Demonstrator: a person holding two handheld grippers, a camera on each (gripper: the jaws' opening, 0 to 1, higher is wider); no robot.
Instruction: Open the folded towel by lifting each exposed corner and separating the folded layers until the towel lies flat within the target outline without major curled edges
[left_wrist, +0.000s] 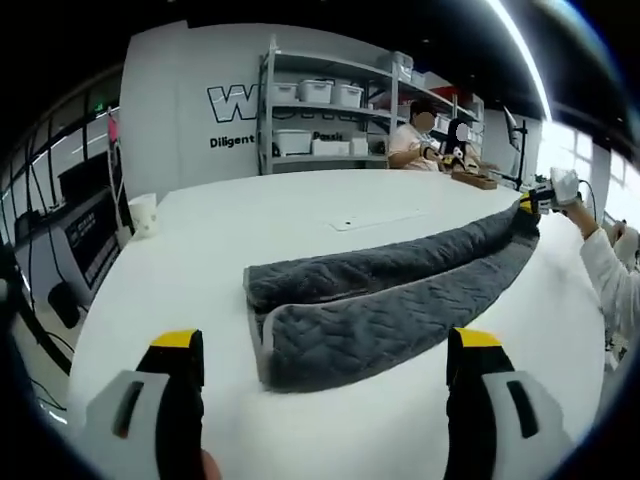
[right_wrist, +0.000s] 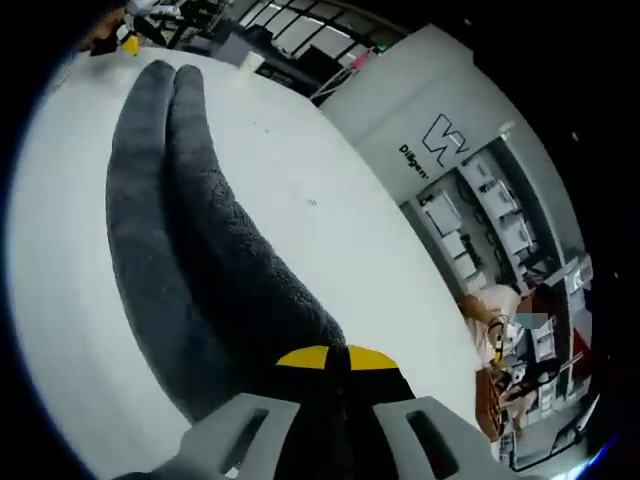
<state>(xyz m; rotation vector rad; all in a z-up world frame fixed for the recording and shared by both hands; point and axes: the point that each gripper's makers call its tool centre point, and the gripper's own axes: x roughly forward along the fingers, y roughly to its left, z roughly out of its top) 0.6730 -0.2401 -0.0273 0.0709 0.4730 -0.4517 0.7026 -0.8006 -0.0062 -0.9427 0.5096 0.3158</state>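
The right gripper has its jaws clenched on the grey towel end; the left gripper is released above the white desk.

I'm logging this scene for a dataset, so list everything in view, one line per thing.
towel: one, dark grey, folded lengthwise on the table, far end clamped
table: one, white, under the towel
cup: one, white, at the table's left edge
shelving unit: one, grey, holding white bins, against the back wall
people: two, seated beyond the table
left tongs: one, grey with yellow tips, open, short of the towel's near end
right tongs: one, same colours, shut on the towel
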